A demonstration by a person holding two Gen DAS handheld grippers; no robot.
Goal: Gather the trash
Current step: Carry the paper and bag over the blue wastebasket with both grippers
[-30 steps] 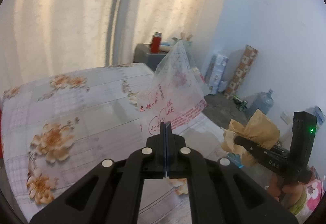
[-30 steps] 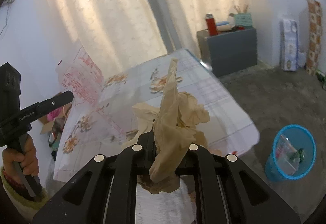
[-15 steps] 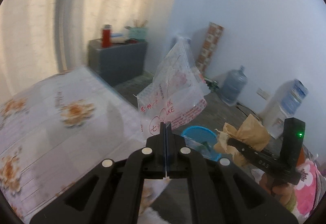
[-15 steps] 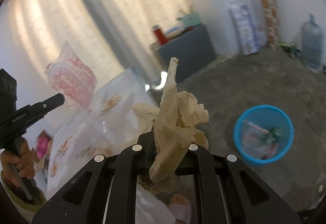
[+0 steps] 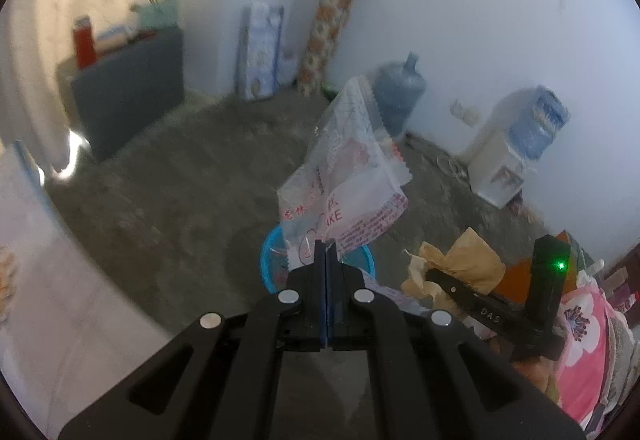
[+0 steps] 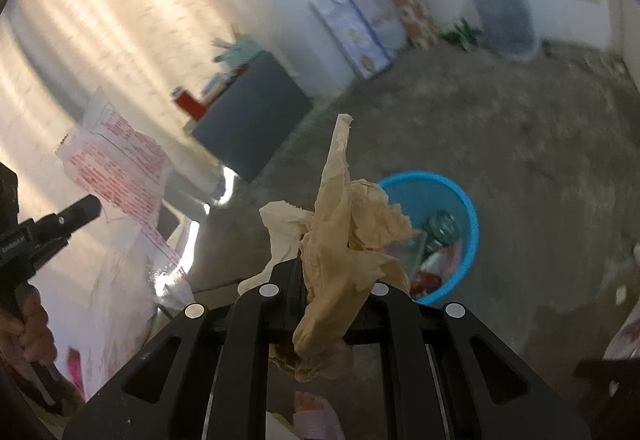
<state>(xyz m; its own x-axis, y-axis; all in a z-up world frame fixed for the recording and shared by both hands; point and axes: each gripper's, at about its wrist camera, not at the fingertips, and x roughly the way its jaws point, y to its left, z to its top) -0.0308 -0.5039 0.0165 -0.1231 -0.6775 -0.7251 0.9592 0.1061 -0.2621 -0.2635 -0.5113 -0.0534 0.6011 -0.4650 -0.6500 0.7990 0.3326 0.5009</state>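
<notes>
My left gripper (image 5: pixel 326 252) is shut on a clear plastic wrapper with red print (image 5: pixel 348 179), which stands up from the fingertips. Behind it, low on the floor, the blue trash bin (image 5: pixel 272 264) shows partly. My right gripper (image 6: pixel 332 268) is shut on a crumpled brown paper wad (image 6: pixel 344 236). The blue trash bin (image 6: pixel 460 207), with bottles and wrappers inside, sits just beyond the wad to the right. In the left wrist view the right gripper (image 5: pixel 430 274) appears at lower right with the brown paper (image 5: pixel 468 260). The right wrist view has the left gripper (image 6: pixel 90 205) with its wrapper (image 6: pixel 120 159) at the far left.
A grey cabinet (image 5: pixel 128 91) with a red flask stands by the curtain. Boxes (image 5: pixel 260 51), a water jug (image 5: pixel 396 91) and a water dispenser (image 5: pixel 516 147) line the white wall. The floral-cloth table edge (image 5: pixel 36 280) is at left; bare concrete floor (image 6: pixel 520 127) surrounds the bin.
Both grippers have swung away from the floral table toward the floor and the blue bin, each still holding its trash. The bin now lies just ahead of both.
</notes>
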